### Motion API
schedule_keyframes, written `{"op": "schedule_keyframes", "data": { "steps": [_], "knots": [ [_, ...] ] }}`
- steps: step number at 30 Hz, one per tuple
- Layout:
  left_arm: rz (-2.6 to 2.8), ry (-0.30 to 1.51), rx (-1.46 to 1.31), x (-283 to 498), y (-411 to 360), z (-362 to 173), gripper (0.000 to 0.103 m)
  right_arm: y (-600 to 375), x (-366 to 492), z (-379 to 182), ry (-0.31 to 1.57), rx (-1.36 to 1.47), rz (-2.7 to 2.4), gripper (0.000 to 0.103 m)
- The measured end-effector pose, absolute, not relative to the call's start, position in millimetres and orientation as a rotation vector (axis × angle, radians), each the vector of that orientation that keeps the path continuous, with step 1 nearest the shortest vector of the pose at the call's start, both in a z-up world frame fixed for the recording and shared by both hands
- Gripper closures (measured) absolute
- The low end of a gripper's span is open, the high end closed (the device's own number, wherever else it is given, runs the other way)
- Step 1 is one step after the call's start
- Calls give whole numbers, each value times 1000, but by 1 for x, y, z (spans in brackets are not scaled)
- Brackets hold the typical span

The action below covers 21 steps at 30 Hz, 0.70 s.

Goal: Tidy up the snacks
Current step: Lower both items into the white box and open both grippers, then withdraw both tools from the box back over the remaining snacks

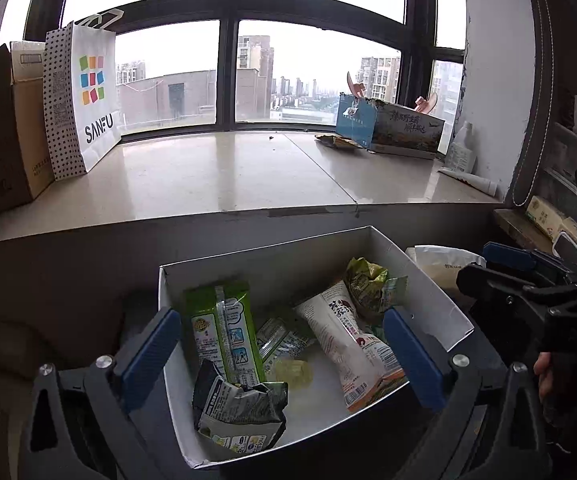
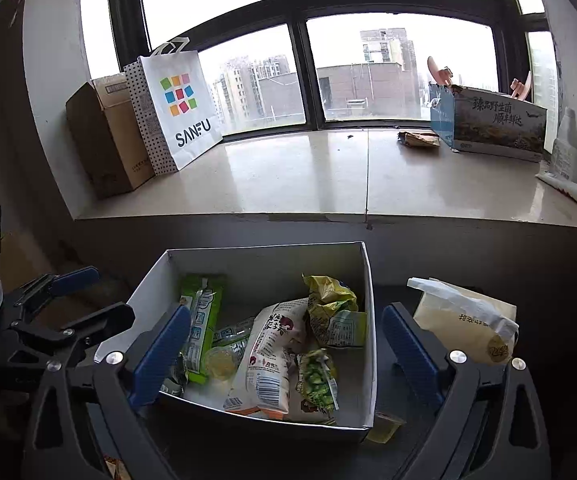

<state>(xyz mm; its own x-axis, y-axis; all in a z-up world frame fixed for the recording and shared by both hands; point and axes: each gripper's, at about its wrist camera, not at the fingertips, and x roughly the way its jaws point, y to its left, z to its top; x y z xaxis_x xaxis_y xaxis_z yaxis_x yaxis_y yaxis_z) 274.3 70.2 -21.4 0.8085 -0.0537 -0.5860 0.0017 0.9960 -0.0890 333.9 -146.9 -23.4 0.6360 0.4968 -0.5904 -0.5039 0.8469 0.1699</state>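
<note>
Both tools [image 1: 282, 354] [image 2: 286, 356] released above white cardboard box [image 2: 248, 260] of crinkly packets [image 1: 224, 332].

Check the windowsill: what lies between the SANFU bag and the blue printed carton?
Mostly bare sill. Between the SANFU bag and the blue carton, only a small dark speck and a crumpled wrapper beside the carton; both views show it.

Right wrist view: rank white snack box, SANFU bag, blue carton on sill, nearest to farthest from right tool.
1. White snack box, just ahead of the open right tool.
2. SANFU bag, left on sill.
3. Blue carton, right on sill; too close to call against the bag.
</note>
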Motion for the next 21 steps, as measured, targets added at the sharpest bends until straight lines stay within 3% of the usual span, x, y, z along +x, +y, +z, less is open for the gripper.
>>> {"op": "schedule_keyframes", "data": {
  "steps": [11, 21],
  "knots": [
    [-25, 583, -133, 212, 98, 4, 0, -166, 301, -7, 624, 85, 587, 0],
    [-112, 533, -106, 94, 76, -6, 0, -210, 194, 6, 502, 113, 658, 0]
  ]
}}
